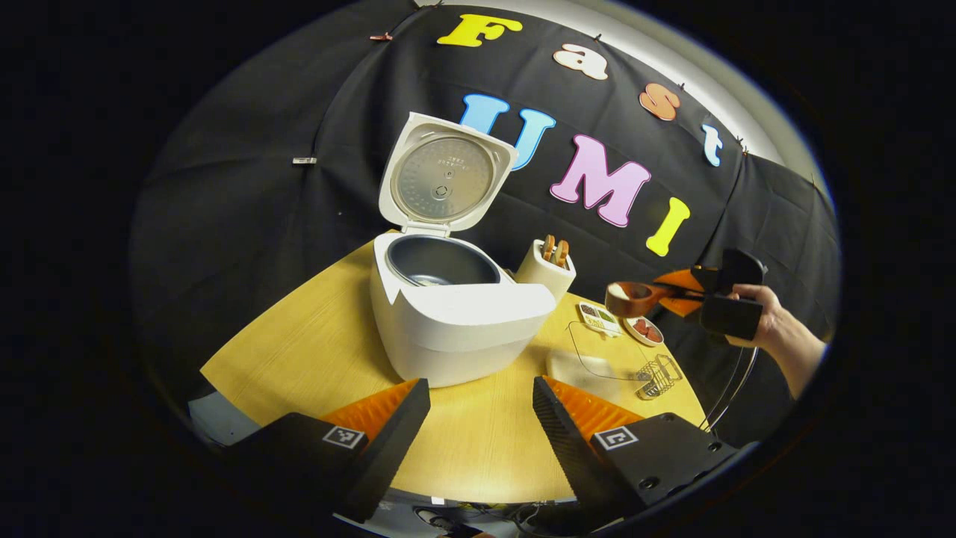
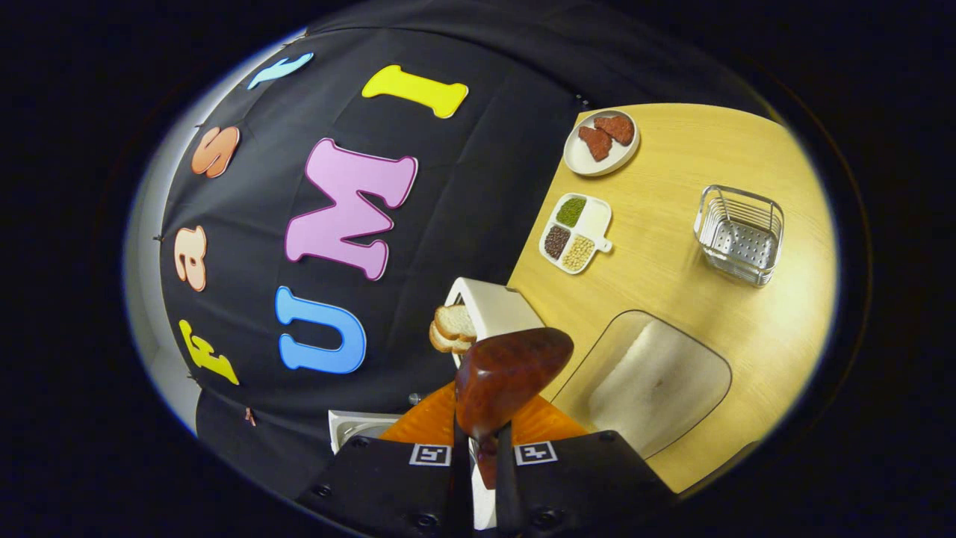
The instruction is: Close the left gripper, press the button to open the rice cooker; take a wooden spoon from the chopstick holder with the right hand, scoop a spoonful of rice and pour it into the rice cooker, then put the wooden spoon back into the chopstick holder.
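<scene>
Rice cooker (image 1: 448, 314) is seen on the yellow wooden table (image 1: 299, 351), lid raised, black cloth wall behind. Left gripper (image 1: 478, 433) jaws are spread before it. Wooden spoon (image 2: 508, 377) is pinched by the right gripper (image 2: 478, 467), right of the chopstick holder (image 1: 545, 273)
</scene>
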